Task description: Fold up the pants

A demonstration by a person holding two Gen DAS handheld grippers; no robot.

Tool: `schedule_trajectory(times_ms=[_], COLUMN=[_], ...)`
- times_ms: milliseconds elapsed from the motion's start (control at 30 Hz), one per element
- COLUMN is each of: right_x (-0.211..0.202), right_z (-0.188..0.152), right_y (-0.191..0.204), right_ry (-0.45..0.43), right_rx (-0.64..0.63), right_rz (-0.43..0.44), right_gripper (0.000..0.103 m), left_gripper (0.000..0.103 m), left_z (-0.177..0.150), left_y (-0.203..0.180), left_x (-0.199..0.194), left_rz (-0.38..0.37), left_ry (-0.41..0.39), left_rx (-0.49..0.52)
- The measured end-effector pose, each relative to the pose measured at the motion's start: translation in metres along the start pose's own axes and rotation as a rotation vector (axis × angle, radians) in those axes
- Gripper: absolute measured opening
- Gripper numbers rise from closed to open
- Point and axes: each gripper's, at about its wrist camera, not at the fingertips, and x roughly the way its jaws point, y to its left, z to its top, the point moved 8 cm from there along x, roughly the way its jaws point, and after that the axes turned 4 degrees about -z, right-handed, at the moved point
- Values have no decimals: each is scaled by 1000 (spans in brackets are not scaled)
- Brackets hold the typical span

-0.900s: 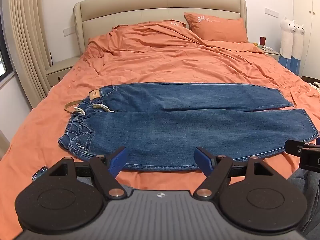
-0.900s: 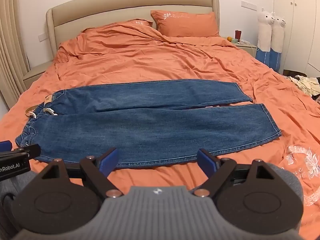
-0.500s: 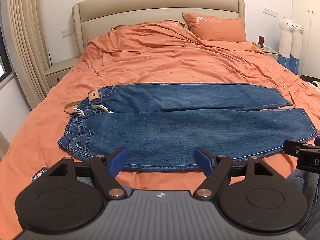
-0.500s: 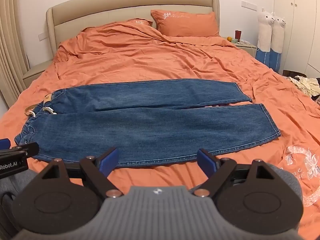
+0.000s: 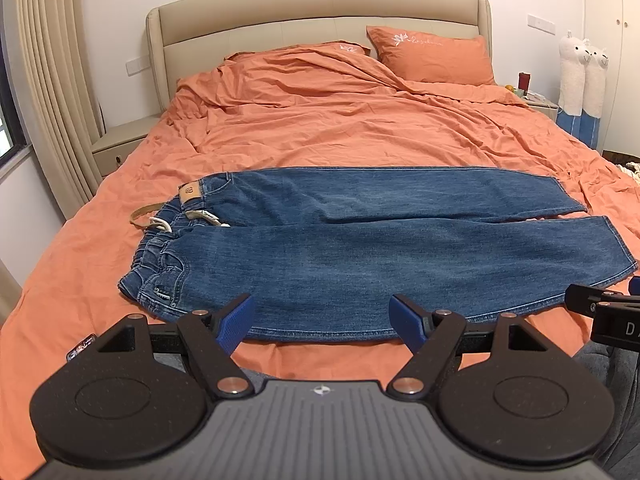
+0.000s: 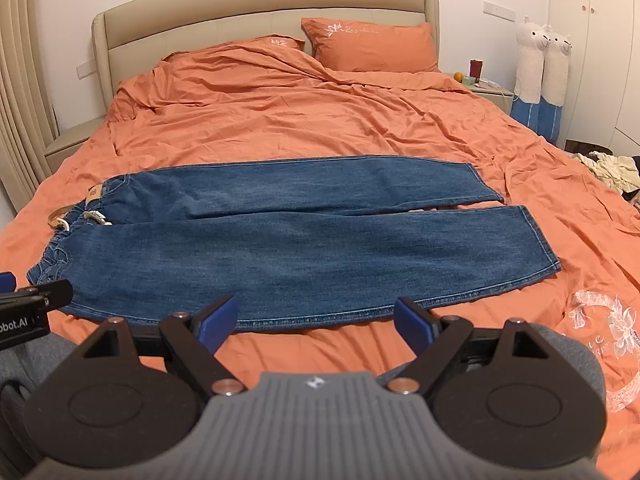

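Jeans (image 5: 360, 256) lie flat across the bed (image 5: 360, 128), unfolded, waistband at the left, hems at the right, both legs side by side. All places below are relative to the jeans.

Left gripper (image 5: 322, 318) hovers over the near edge, closer to the waistband half; jaws spread wide, nothing between them. Right gripper (image 6: 316, 320) hovers over the near edge mid-leg; jaws wide apart, empty too. Neither touches denim that I can see.

Risks as I judge them, left to right:
- Waistband end: belt strap (image 5: 146, 212) and white drawcord (image 5: 160, 225) stick out past it. If I pinch there the jaws may catch cord rather than denim, and the fold drags crooked.
- Elastic waist is bunched; thick stack could slip out of the pads.
- Near edge: the orange sheet (image 5: 280, 354) is loose and wrinkled. Going in low, I could grab sheet together with denim and lift both.
- Hem end: near leg reaches further right than the far leg, so the hems are offset. A leg-on-leg fold won't line up unless I correct.
- Grabbing only the top layer would peel the leg open.

Writing: tan patch (image 5: 191, 191) on the far waistband corner, mark too small to read. Right pillow (image 5: 432, 56) has white embroidered script beside a flower, illegible. Sheet embroidery (image 6: 600, 320) right of the hems, unreadable. Other gripper's body at left of the right view reads "obot.AI" (image 6: 14, 326), cut off.
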Motion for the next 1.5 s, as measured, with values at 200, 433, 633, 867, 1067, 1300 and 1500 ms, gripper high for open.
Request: schedule_trajectory(times_ms=[200, 433, 633, 867, 1067, 1300, 1500], right_x=[-1, -2, -3, -6, -7, -7, -7], right_z=[0, 1, 1, -1, -1, -2, -3], right_y=[-1, 0, 0, 1, 2, 3, 6], right_ry=[4, 2, 1, -2, -1, 0, 0], right_rx=[4, 4, 2, 2, 2, -1, -3], right_rz=[2, 2, 4, 6, 7, 8, 9], right_gripper=[82, 82, 82, 82, 82, 82, 82], left_gripper=[90, 90, 89, 90, 89, 89, 89], left_z=[0, -6, -6, -6, -6, -6, -6], left_y=[1, 0, 0, 0, 0, -1, 0], left_x=[-4, -1, -1, -1, -1, -1, -1], left_rz=[0, -1, 0, 1, 0, 1, -1], left_ry=[5, 3, 4, 3, 3, 5, 3], left_rx=[3, 13, 12, 12, 12, 12, 11])
